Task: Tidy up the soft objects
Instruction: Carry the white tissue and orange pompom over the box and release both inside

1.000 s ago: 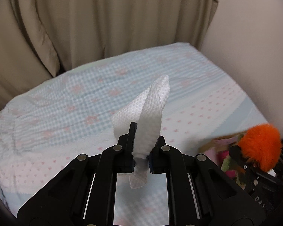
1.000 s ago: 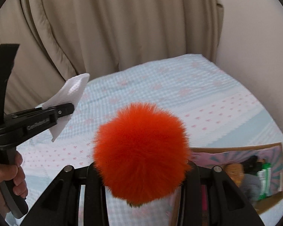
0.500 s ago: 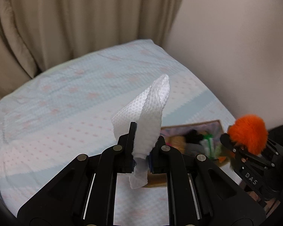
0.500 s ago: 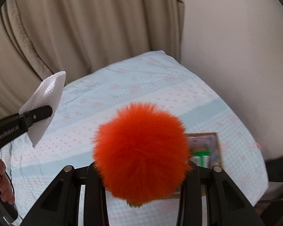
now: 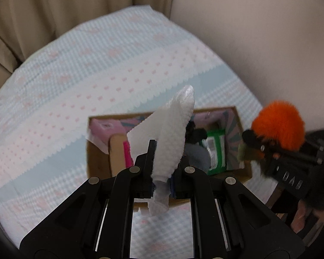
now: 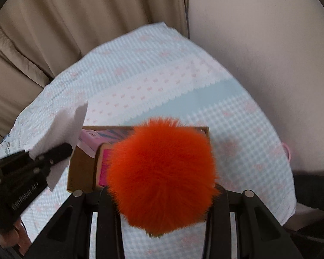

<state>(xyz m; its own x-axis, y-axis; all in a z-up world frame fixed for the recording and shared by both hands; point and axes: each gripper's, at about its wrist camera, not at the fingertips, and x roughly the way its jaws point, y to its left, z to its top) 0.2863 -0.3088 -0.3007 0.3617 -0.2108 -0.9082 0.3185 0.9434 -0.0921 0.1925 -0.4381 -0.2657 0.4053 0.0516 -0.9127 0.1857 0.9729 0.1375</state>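
My left gripper (image 5: pixel 162 168) is shut on a folded white paper towel (image 5: pixel 168 133), held upright above a cardboard box (image 5: pixel 97 159) on the bed. The towel and left gripper also show in the right wrist view (image 6: pixel 60 129). My right gripper (image 6: pixel 162 196) is shut on a fluffy orange pom-pom (image 6: pixel 162 172), which hides its fingertips. The pom-pom (image 5: pixel 278 127) hangs over the box's right edge in the left wrist view. The box (image 6: pixel 82 168) holds pink, black, grey and green soft items.
The bed has a light blue and white patterned cover (image 5: pixel 97 75). Beige curtains (image 6: pixel 64 32) hang behind it. A plain wall (image 6: pixel 259 43) runs along the bed's right side. A dark object (image 6: pixel 313 190) lies at the right edge.
Both grippers have swung to the right and tilted down over the bed. The cardboard box has come into full view below them. Both keep their hold.
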